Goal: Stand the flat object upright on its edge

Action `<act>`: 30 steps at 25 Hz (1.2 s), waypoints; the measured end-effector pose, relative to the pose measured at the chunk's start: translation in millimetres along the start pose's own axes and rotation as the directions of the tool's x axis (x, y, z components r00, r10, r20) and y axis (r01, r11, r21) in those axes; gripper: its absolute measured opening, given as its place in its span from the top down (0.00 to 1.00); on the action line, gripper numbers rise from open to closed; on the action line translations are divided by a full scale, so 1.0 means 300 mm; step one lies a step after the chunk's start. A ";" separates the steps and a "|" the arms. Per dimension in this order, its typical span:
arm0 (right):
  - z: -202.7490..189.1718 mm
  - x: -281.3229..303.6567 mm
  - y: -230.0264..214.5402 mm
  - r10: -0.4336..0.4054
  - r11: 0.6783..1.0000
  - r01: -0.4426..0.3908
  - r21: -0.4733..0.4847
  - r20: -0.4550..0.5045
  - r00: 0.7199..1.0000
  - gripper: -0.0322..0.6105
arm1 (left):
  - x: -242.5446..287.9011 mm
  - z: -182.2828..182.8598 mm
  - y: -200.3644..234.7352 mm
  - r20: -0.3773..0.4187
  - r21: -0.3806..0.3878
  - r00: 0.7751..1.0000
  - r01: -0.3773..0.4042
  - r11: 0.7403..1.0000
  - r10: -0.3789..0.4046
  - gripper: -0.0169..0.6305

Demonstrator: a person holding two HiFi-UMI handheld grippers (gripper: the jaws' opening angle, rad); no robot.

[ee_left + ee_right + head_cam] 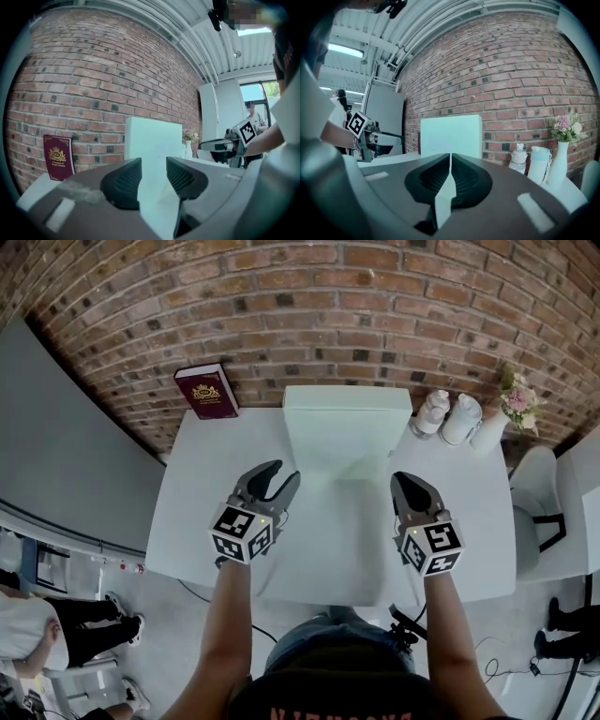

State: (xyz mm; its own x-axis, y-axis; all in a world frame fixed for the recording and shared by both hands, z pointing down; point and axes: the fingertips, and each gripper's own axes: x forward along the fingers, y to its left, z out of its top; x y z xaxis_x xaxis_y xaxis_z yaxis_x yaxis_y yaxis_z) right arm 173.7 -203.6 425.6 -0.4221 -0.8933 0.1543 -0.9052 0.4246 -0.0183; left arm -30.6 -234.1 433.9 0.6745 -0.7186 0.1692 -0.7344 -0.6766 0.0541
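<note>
A flat pale-green board point(347, 423) stands upright on its edge at the far side of the white table point(216, 512), against the brick wall. It shows straight ahead in the left gripper view point(152, 140) and the right gripper view point(451, 136). My left gripper point(281, 474) hovers in front of the board's left side, its jaws point(153, 176) apart with nothing between them. My right gripper point(405, 479) hovers in front of the board's right side, its jaws point(450, 161) shut together and empty. Neither gripper touches the board.
A dark red booklet point(206, 390) leans on the wall at the table's far left corner. Two white bottles point(448, 416) and a vase of flowers point(511, 399) stand at the far right corner. A white chair point(553, 512) sits right of the table.
</note>
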 end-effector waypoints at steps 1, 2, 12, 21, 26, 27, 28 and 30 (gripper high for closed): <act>0.011 -0.010 0.011 -0.002 1.000 0.002 -0.009 0.007 1.000 0.94 | -0.008 0.010 -0.007 0.008 0.005 1.000 -0.006 1.000 0.006 0.72; 0.021 -0.019 0.021 -0.003 1.000 0.003 -0.017 0.015 1.000 0.95 | -0.016 0.019 -0.013 0.016 0.008 1.000 -0.015 1.000 0.015 0.75; 0.132 -0.126 0.106 0.004 0.999 0.000 -0.044 0.089 0.996 0.95 | -0.128 0.100 -0.053 0.113 -0.009 0.983 -0.148 0.989 0.148 0.98; 0.216 -0.268 0.147 -0.033 0.999 0.037 -0.025 0.141 0.989 0.95 | -0.210 0.199 -0.155 0.183 0.011 0.970 -0.164 0.986 0.159 0.98; 0.263 -0.340 0.191 -0.037 0.997 0.047 -0.056 0.157 0.987 0.95 | -0.266 0.261 -0.207 0.217 0.022 0.961 -0.179 0.984 0.170 0.98; 0.276 -0.350 0.203 -0.037 0.997 0.048 -0.067 0.161 0.986 0.95 | -0.281 0.276 -0.213 0.227 0.023 0.958 -0.183 0.983 0.174 0.98; 0.289 -0.359 0.214 -0.037 0.996 0.050 -0.076 0.165 0.986 0.95 | -0.295 0.290 -0.218 0.235 0.024 0.956 -0.188 0.982 0.178 0.98; 0.314 -0.376 0.231 -0.034 0.995 0.050 -0.088 0.174 0.984 0.95 | -0.322 0.318 -0.227 0.252 0.029 0.950 -0.199 0.980 0.185 0.98</act>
State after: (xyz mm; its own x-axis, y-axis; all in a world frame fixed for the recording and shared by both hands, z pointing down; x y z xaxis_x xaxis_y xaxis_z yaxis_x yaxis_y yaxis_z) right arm 153.8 -87.4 313.8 -0.3928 -0.9194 -0.0196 -0.9175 0.3904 0.0763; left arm -38.5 -133.8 320.0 0.5237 -0.8484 -0.0768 -0.8512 -0.5247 -0.0088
